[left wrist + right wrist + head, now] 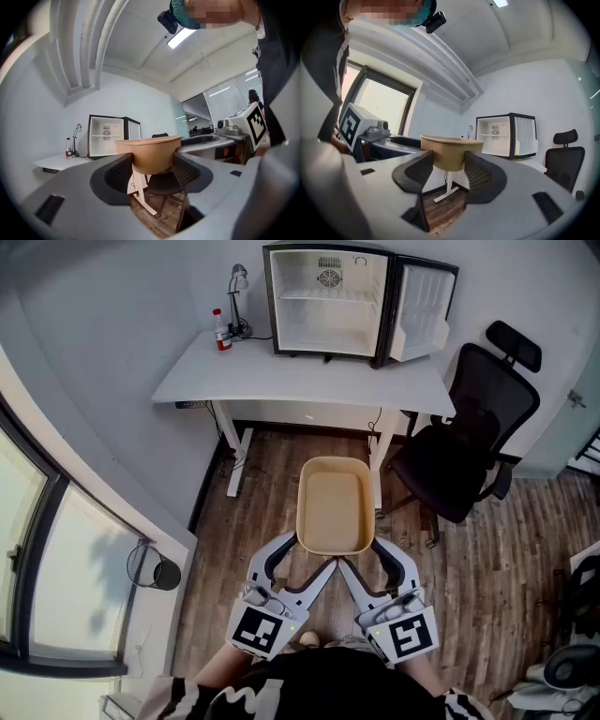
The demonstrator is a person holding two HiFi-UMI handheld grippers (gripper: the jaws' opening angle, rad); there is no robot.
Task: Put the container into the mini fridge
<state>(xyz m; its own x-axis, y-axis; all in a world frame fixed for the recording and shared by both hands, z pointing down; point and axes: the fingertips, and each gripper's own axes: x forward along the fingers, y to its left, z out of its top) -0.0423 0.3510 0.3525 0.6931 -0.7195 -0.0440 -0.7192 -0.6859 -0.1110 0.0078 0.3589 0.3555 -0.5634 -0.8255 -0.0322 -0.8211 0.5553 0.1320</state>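
A tan, empty, rounded-rectangular container (333, 507) hangs in the air above the wooden floor, held from its near end. My left gripper (309, 551) is shut on its near-left corner and my right gripper (361, 552) on its near-right corner. In the left gripper view the container (149, 152) sits between the dark ribbed pads (117, 174); the right gripper view shows the container (450, 150) the same way. The mini fridge (328, 301) stands on the white desk (300, 371) ahead, its door (424, 310) swung open to the right and its white inside empty.
A black office chair (469, 446) stands right of the desk. A small red-capped bottle (218, 331) and a desk lamp (239, 296) sit left of the fridge. A window and a small black bin (155, 568) line the left wall.
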